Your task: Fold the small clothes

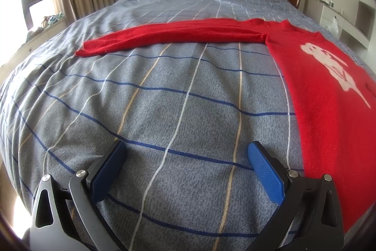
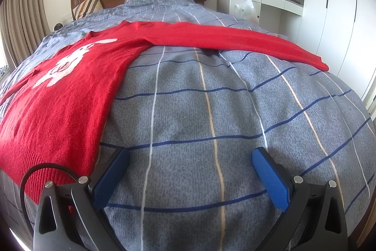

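Currently red sweater [image 1: 324, 109] lies flat on bed [image 1: 164, 98], sleeves spread. Left tool [image 1: 186, 171] and right tool [image 2: 190, 174] both wide, empty. Knit prob. soft, light; grip at cuff [image 1: 81, 53].

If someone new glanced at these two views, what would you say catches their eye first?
The bright red sweater with a white figure on its chest, spread flat on the blue-grey checked bedspread, one sleeve stretched straight out sideways. Next, the blue pads of the open left claw and open right claw, both over bare bedspread near the sweater's hem.
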Available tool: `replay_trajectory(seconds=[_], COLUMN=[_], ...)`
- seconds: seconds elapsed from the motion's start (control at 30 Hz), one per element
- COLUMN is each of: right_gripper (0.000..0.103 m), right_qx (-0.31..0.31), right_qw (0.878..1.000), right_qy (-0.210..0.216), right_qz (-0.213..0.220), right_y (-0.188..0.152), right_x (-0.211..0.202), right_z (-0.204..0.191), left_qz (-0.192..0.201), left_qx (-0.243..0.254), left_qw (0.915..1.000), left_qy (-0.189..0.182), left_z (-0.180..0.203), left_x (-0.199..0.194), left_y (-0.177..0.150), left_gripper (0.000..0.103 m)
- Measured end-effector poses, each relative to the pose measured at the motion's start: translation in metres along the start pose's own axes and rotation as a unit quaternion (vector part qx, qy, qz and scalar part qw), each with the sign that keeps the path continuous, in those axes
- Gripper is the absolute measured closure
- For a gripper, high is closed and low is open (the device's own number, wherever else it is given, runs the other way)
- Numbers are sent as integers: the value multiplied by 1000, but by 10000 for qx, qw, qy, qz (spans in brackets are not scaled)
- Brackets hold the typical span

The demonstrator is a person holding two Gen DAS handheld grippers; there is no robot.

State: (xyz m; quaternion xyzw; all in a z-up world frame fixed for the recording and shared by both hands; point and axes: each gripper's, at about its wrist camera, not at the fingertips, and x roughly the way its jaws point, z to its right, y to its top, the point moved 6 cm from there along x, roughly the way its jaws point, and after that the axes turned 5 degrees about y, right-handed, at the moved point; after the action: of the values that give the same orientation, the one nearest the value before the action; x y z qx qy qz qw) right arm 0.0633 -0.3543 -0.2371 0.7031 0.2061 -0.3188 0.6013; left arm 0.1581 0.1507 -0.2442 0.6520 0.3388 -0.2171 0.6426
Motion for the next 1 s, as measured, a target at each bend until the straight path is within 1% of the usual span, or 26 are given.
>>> replay_trajectory(seconds=[1.0], right_gripper=[0], right_qx=[-16], right_qw=[10000], right_qy=[-37], right_qz=[28], right_y=[0], right_x=[1], right_z=[1], left_qz=[45], left_qx=[11], left_qw=[10000], left_qy=[38], left_z=[0], left_x=[0], left_y=[0], left_gripper=[0])
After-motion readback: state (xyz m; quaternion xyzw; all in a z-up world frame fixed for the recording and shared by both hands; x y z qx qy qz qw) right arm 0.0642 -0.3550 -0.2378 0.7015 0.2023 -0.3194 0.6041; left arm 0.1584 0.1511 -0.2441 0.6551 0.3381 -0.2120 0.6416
